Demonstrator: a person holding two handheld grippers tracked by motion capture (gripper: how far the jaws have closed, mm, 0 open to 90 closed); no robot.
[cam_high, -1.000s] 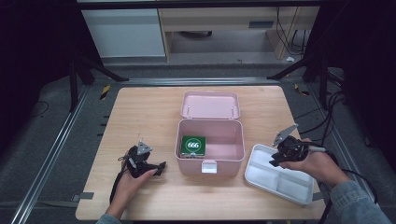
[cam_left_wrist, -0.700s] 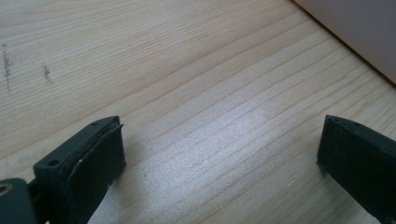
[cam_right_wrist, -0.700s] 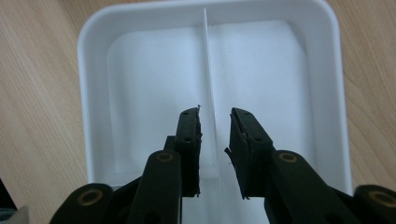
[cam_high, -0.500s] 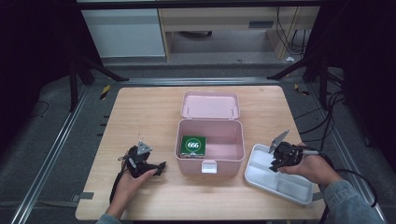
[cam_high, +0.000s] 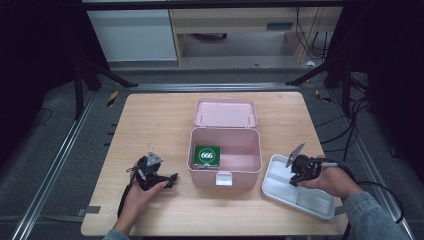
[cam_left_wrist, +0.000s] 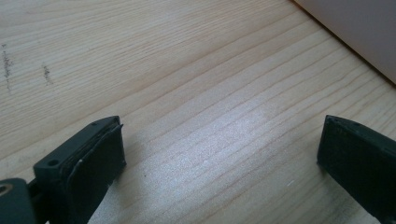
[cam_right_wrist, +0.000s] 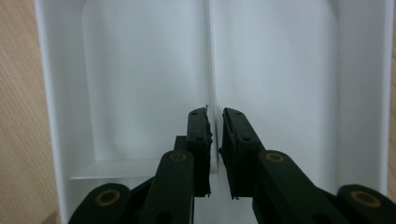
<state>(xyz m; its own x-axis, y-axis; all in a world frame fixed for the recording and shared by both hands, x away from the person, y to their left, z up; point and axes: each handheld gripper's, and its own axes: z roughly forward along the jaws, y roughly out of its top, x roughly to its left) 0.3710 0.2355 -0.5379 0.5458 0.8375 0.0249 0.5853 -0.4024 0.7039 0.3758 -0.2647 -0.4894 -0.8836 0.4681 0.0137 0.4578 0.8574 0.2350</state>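
An open pink box (cam_high: 251, 167) stands mid-table, its lid (cam_high: 225, 112) folded back, with a green "666" pack (cam_high: 206, 155) lying inside at the left. A white compartment tray (cam_high: 280, 194) sits to its right. My right gripper (cam_high: 296, 178) dips into that tray. In the right gripper view its jaws (cam_right_wrist: 215, 113) straddle the tray's divider wall (cam_right_wrist: 210, 46); they have just been closing, and a thin gap still shows. My left gripper (cam_high: 172, 179) rests on the wood left of the box, jaws (cam_left_wrist: 222, 140) wide open with nothing between them.
The box's pink wall (cam_left_wrist: 359, 32) is close to the left gripper. The tray (cam_right_wrist: 140, 70) holds nothing and lies near the table's front right corner. Cables trail off the right edge; metal rails and stands flank the wooden table (cam_high: 150, 130).
The right hand has sunk into the white tray and its jaws have narrowed around the divider. The left hand has stayed put.
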